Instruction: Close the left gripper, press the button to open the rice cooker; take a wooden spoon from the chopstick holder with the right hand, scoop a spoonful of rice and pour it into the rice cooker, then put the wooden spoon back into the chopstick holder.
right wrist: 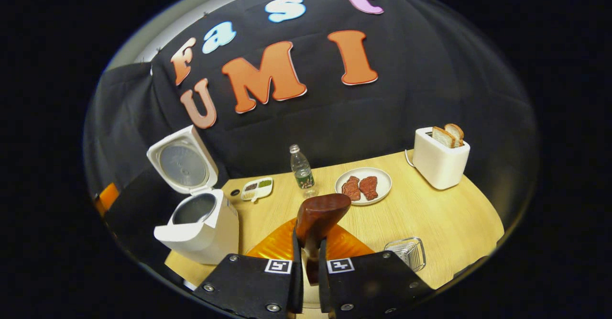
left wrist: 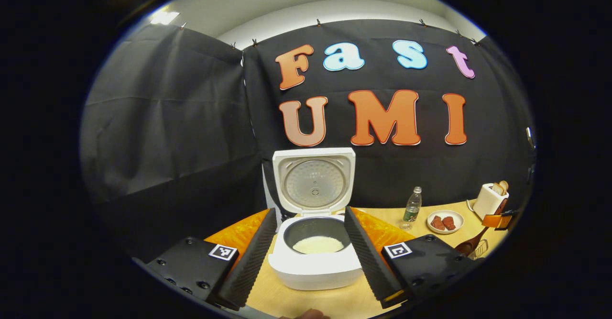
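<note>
Your left gripper (left wrist: pixel 311 242) has its fingers (left wrist: pixel 253 257) spread wide apart at the bottom of the frame. Between them sits the rice cooker (left wrist: pixel 315 261), lid up, with white rice (left wrist: pixel 318 246) in the pot. At lower right you see a bottle (left wrist: pixel 412 208), a plate (left wrist: pixel 445 221), a toaster (left wrist: pixel 490 200) and the wooden spoon (left wrist: pixel 473 243) on the counter (left wrist: pixel 311 302).

Glossy white plastic cooker (left wrist: pixel 313 266), matt grey inner pot (left wrist: pixel 318 230); polished dark wood spoon (right wrist: pixel 319 217); pale woodgrain bench (right wrist: pixel 440 223).

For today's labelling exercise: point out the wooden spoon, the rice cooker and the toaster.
wooden spoon (right wrist: pixel 319 215), right gripper view, on its bowl.
rice cooker (left wrist: pixel 315 266), left gripper view, on its front wall.
toaster (right wrist: pixel 437 163), right gripper view, on its side.
</note>
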Action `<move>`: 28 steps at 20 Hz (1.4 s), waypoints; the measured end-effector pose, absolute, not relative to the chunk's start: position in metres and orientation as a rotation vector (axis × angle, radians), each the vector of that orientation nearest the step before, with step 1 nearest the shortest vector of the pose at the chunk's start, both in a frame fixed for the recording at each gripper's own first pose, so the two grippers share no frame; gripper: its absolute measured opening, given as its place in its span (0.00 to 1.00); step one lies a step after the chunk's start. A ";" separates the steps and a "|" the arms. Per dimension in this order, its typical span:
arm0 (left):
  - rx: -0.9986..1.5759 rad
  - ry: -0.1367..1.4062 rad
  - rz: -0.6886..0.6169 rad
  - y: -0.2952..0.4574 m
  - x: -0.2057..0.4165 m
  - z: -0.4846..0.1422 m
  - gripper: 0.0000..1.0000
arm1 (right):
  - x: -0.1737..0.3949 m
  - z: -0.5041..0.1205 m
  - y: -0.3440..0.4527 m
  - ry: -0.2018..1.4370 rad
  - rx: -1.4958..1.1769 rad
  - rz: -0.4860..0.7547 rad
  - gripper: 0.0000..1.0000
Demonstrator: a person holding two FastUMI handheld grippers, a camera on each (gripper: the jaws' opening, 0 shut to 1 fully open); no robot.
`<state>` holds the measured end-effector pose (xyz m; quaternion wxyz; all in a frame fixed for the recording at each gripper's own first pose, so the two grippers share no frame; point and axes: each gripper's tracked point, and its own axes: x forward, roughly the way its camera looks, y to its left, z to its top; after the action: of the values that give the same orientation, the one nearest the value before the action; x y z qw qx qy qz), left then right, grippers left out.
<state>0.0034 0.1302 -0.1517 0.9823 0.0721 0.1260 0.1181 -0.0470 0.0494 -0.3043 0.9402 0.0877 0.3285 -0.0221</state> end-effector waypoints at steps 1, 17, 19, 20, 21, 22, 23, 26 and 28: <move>0.145 0.261 0.243 0.136 0.002 -0.154 0.96 | -0.049 -0.313 0.052 0.684 0.126 -0.040 0.13; 0.150 0.305 0.336 0.184 -0.021 -0.167 0.96 | -0.064 -0.387 0.098 0.624 -0.265 -0.004 0.13; 0.135 0.321 0.347 0.187 -0.024 -0.173 0.96 | -0.068 -0.391 0.107 0.616 -0.240 -0.002 0.13; 0.132 0.326 0.351 0.189 -0.025 -0.173 0.96 | -0.071 -0.395 0.112 0.623 -0.241 0.007 0.13; 0.132 0.329 0.357 0.192 -0.026 -0.175 0.96 | -0.073 -0.398 0.117 0.625 -0.232 0.011 0.13; 0.133 0.331 0.360 0.193 -0.026 -0.175 0.96 | -0.074 -0.401 0.120 0.634 -0.207 0.009 0.13; 0.135 0.331 0.363 0.195 -0.026 -0.175 0.96 | -0.075 -0.403 0.126 0.651 -0.162 0.005 0.13; 0.143 0.334 0.363 0.199 -0.027 -0.174 0.96 | -0.072 -0.402 0.136 0.656 -0.074 -0.009 0.13; 0.152 0.337 0.366 0.200 -0.028 -0.176 0.96 | -0.070 -0.403 0.142 0.675 0.019 -0.010 0.13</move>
<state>-0.0277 0.2002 -0.1759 0.9664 0.0749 0.1667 0.1808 -0.0695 0.1424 -0.4026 0.9435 0.0093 0.3312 -0.0047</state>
